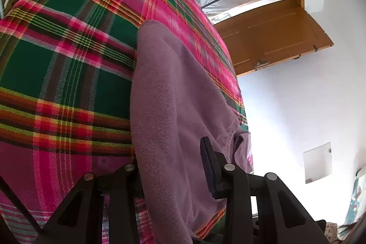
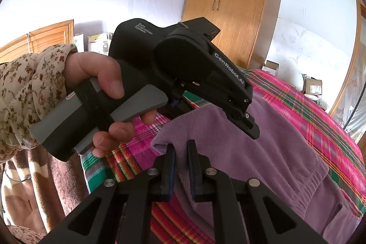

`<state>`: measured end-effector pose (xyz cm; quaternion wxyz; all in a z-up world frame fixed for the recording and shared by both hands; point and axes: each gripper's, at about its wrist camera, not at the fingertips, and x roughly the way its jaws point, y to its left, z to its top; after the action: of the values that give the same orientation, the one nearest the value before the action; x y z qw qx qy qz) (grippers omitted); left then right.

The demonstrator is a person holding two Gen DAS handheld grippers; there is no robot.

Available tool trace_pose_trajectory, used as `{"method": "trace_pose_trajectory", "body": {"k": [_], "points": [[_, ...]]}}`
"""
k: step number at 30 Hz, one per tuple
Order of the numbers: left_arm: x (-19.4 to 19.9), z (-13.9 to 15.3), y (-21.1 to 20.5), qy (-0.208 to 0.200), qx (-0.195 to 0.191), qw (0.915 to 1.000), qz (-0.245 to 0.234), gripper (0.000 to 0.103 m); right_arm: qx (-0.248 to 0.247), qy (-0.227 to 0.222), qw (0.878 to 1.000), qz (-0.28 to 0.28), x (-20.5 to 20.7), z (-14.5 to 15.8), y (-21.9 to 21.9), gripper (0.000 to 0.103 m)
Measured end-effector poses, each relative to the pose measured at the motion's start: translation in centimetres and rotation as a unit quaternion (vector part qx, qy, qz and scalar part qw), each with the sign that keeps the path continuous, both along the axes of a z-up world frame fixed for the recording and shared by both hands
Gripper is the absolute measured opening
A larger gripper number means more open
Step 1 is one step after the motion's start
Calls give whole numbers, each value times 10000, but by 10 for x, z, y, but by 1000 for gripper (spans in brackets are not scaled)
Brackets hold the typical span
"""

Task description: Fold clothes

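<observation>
Across the plaid blanket (image 1: 57, 74) lies a purple fleece (image 1: 171, 95); my right gripper (image 2: 181, 166) pinches its edge, my left gripper (image 1: 173, 166) straddles it, spread.

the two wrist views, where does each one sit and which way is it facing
Left wrist: on the left tool, looking down along its fingers over the purple garment on the plaid blanket, towards an open door.
Right wrist: on the right tool, facing the garment's edge, the wardrobe beyond; the person's left hand and floral sleeve show, holding the left tool.
Both share the purple garment and plaid blanket.
</observation>
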<state>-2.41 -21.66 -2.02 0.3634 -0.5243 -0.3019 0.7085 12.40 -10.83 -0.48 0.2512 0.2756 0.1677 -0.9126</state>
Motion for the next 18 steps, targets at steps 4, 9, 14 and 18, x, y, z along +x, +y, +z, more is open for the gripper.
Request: {"method": "trace_pose_trajectory", "body": {"k": [4,9,14,18], "points": [[-2,2,0,-65,-134,9998,131,14,-25,30,10000,-14,1,2,4,10],[-1,3,0,-31,-141,9997,173,13,-67,50,10000,-8,2,3,10,10],[6,12,6,101,-286,9993,198,12,-144,90,9999,-4,5,6,19,10],[10,27,12,272,-453,9984,188,12,-209,170,9996,-6,9,11,27,10]]}}
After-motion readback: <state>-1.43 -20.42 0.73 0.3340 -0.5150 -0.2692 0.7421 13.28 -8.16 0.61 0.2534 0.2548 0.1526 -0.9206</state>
